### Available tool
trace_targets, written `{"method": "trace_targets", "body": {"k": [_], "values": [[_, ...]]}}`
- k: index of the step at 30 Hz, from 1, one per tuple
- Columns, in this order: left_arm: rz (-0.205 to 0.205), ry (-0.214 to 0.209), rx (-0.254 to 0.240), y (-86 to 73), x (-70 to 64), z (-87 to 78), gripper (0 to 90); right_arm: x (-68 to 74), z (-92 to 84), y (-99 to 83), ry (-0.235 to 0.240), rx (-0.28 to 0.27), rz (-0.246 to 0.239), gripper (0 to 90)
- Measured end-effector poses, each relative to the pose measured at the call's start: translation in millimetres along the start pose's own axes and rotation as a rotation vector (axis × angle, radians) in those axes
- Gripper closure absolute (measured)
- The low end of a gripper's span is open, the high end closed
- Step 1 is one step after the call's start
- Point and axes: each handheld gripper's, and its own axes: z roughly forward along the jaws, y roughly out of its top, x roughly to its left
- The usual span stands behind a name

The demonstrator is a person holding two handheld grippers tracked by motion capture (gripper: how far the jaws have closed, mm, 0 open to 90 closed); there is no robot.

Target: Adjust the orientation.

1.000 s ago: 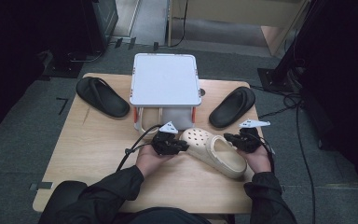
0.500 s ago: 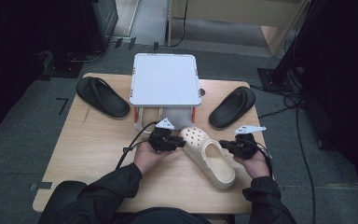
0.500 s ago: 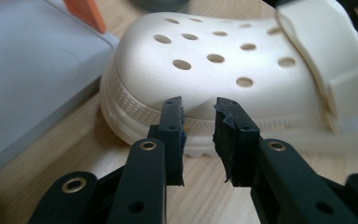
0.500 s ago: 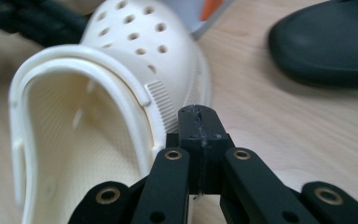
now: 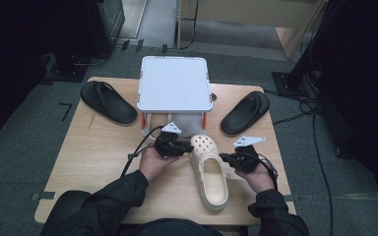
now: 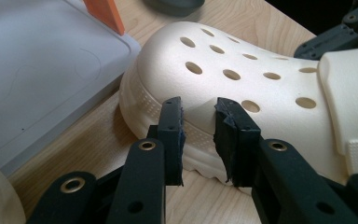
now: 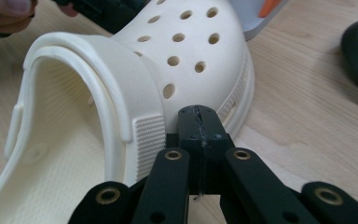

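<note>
Cream clog (image 5: 209, 174) lying on the table (image 5: 93, 162) just in front of the white box (image 5: 174, 83). Left gripper (image 5: 176, 146), jaws having just parted, at its toe; right gripper (image 5: 231, 159), jaws closed empty, against its side.

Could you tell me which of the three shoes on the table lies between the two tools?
The cream clog, dotted with holes, lies between the left tool and right tool. The two black slides lie at the table's far corners.
</note>
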Motion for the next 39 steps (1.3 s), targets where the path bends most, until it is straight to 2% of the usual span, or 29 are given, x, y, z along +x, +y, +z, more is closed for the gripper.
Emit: {"method": "trace_targets", "body": {"k": [12,13,14,16,17,18,19,21,24,25,26,28,30,31,35,36,37,39], "values": [[-0.008,-0.013,0.002,3.2,4.4,1.4,71.8,4.2,-1.8,-3.4,0.027,-0.001,0.020,90.0],[-0.009,-0.009,-0.001,3.8,3.9,1.1,71.8,3.4,-1.8,-3.6,0.031,-0.003,0.025,86.4],[-0.002,-0.015,0.001,5.5,3.9,-1.0,71.3,-1.3,-3.8,-3.3,0.016,-0.001,0.022,76.5],[-0.003,-0.022,-0.017,8.1,4.1,-6.0,70.9,-5.5,-7.3,-1.0,0.036,-0.014,0.064,74.4],[-0.007,-0.027,-0.013,9.3,4.4,-8.1,70.8,-5.7,-11.5,0.7,0.036,-0.043,0.060,74.0],[-0.007,-0.027,-0.013,9.3,4.4,-8.1,70.8,-5.7,-11.5,0.7,0.036,-0.043,0.060,74.0],[-0.015,-0.037,-0.025,12.7,6.8,-16.2,70.6,-3.8,-18.6,4.2,0.031,-0.085,0.037,69.8],[-0.023,-0.049,-0.038,15.8,8.6,-23.5,69.8,-0.6,-24.2,7.5,0.046,-0.121,0.024,66.6],[-0.020,-0.051,-0.048,19.5,9.1,-31.9,68.0,3.5,-27.7,10.4,0.048,-0.146,0.010,62.3],[-0.008,-0.053,-0.052,23.1,9.7,-41.3,67.1,9.6,-30.5,14.1,0.062,-0.168,-0.007,58.4],[-0.008,-0.053,-0.052,23.1,9.7,-41.3,65.9,12.8,-31.1,15.6,0.069,-0.179,-0.017,57.2],[-0.001,-0.034,-0.059,27.8,11.3,-53.6,60.8,19.8,-31.9,18.2,0.093,-0.198,-0.043,54.8],[0.013,-0.033,-0.055,30.0,11.8,-57.7,60.3,23.9,-31.9,19.2,0.107,-0.203,-0.055,53.2],[0.040,-0.031,-0.051,34.1,11.8,-65.5,59.1,31.1,-28.3,20.0,0.122,-0.199,-0.090,51.4],[0.044,-0.033,-0.060,39.0,12.7,-75.8,57.1,36.5,-20.5,17.4,0.126,-0.161,-0.107,50.2],[0.047,-0.040,-0.066,40.4,13.1,-79.1,56.7,37.9,-17.7,15.9,0.125,-0.144,-0.105,47.8],[0.046,-0.045,-0.076,42.8,13.7,-85.5,54.7,38.4,-14.1,13.2,0.095,-0.138,-0.110,46.5],[0.044,-0.044,-0.074,45.2,15.0,-90.6,52.3,35.7,-12.4,11.7,0.085,-0.124,-0.091,46.3]]}}
